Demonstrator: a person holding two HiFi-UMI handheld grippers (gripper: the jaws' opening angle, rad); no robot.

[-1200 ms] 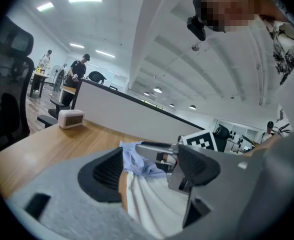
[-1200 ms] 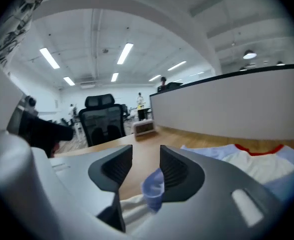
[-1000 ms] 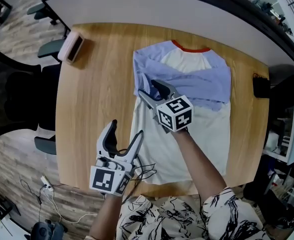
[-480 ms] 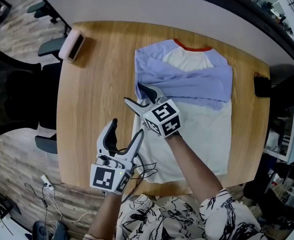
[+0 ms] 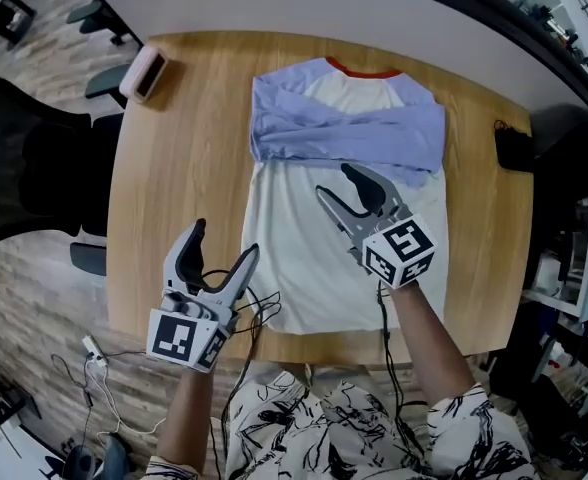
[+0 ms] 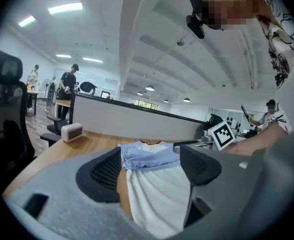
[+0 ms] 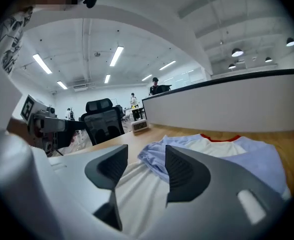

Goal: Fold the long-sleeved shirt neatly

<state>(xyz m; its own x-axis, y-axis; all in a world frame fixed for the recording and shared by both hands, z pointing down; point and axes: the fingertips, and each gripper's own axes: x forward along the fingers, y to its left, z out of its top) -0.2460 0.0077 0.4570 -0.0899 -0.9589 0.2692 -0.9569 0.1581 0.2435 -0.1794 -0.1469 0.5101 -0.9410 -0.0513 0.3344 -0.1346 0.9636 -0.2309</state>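
- Over the shirt's white body, right hand-held gripper [image 5: 336, 181]: jaws part-open and closing, nothing between them.
- Left hand-held gripper [image 5: 224, 240]: wide, empty, beside the shirt's left edge.
- Long-sleeved shirt [image 5: 304, 258]: flat on tabletop [image 5: 174, 168], blue sleeves [image 5: 354, 133] crossed over chest.
- Likely next step: pinch both hem corners evenly and lift them together.
- Head view alone shows the whole hem; gripper views alone show distant people.

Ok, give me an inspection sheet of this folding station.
Surface: wooden table, shirt lying on it.
Job's things: long-sleeved shirt flat, blue sleeves folded across chest.
Clutter: pink clock at far left corner; black object at right edge.
Grippers: left gripper opening, right gripper closing; nothing between either's jaws.
Cables: black lead over near edge; white cable on floor.
Surroundings: black office chair.
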